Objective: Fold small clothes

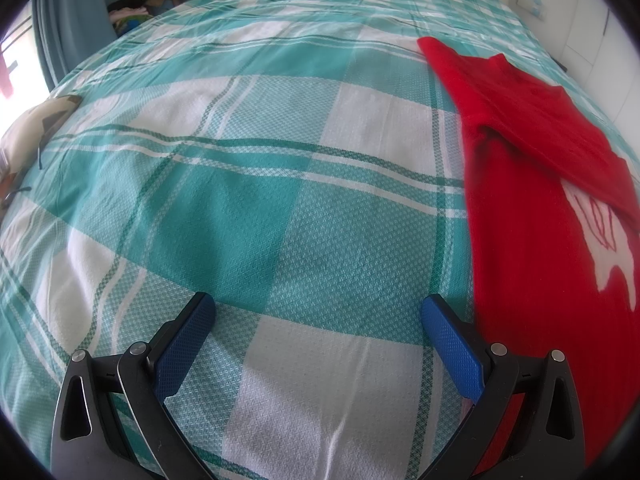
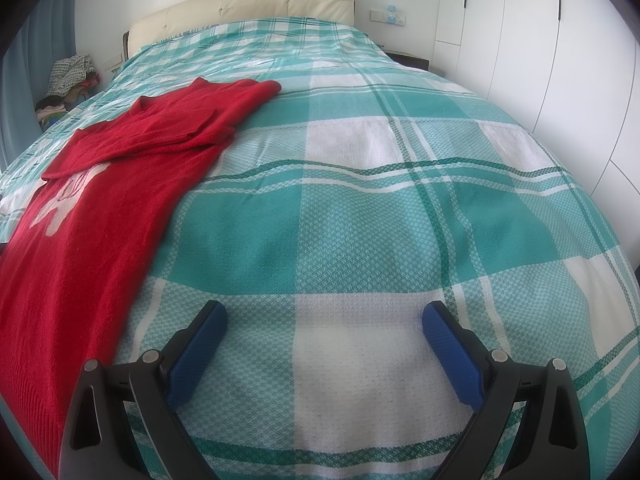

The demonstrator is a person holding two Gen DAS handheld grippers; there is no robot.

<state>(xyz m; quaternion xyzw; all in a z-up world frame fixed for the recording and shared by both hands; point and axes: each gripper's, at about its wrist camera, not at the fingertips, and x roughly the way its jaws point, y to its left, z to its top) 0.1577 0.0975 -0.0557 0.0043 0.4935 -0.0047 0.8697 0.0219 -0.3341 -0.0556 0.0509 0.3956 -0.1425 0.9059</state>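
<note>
Red sweater (image 2: 104, 200) (white motif on its front) lies partly folded on the checked bedspread (image 2: 360, 220), between both tongs. Left tongs (image 1: 318, 308) and right tongs (image 2: 325, 316) gape wide, gripping nothing.

A red knitted sweater (image 2: 96, 208) with a white motif, perhaps an animal, lies lengthwise on the bed, running from its foot edge toward the headboard, with both sleeves folded across its chest.
</note>
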